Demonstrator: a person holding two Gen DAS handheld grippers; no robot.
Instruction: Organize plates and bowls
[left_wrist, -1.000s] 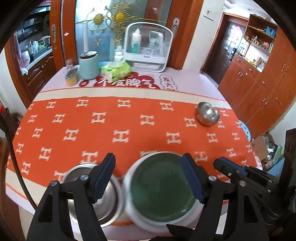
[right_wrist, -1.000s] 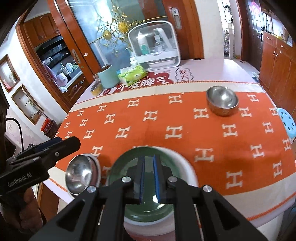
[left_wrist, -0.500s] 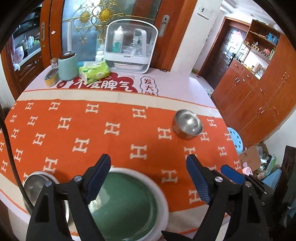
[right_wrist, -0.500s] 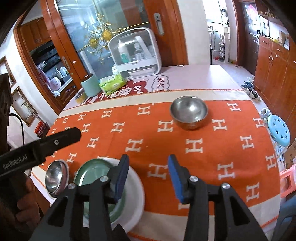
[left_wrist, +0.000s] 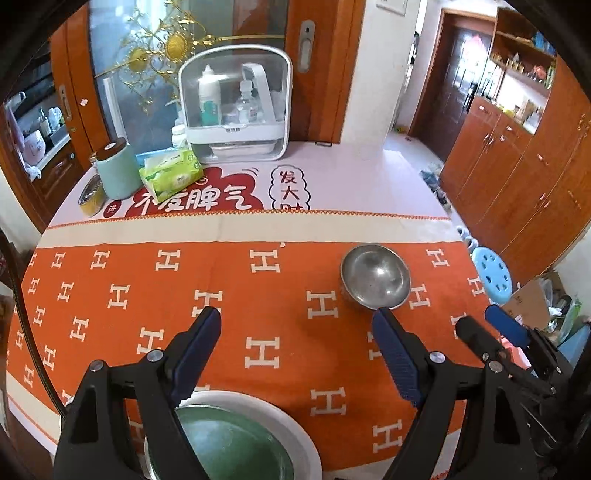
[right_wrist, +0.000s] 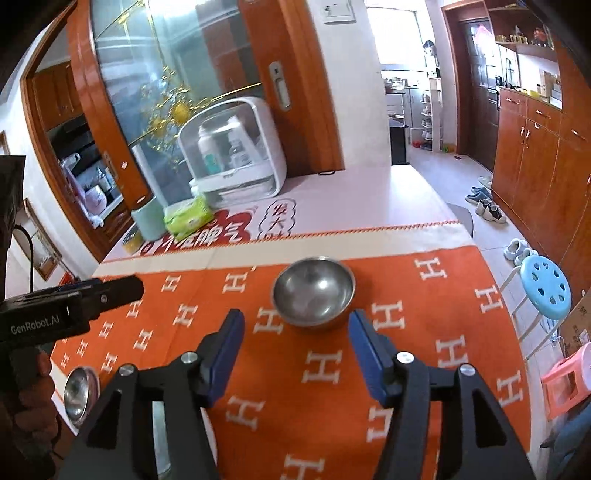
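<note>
A steel bowl stands on the orange cloth at the right; in the right wrist view the steel bowl sits just beyond my open, empty right gripper. My left gripper is open and empty above the cloth. A green plate lies in a white plate at the near edge under the left gripper. A second small steel bowl sits at the near left edge. The right gripper also shows in the left wrist view.
At the back stand a white cosmetics case, a green tissue pack, a mint canister and a tin. A blue stool and a pink stool stand right of the table.
My right gripper has opened, left the green plate and moved up to the far steel bowl. My left gripper has moved forward and right, so the plates slid to the bottom of its view.
</note>
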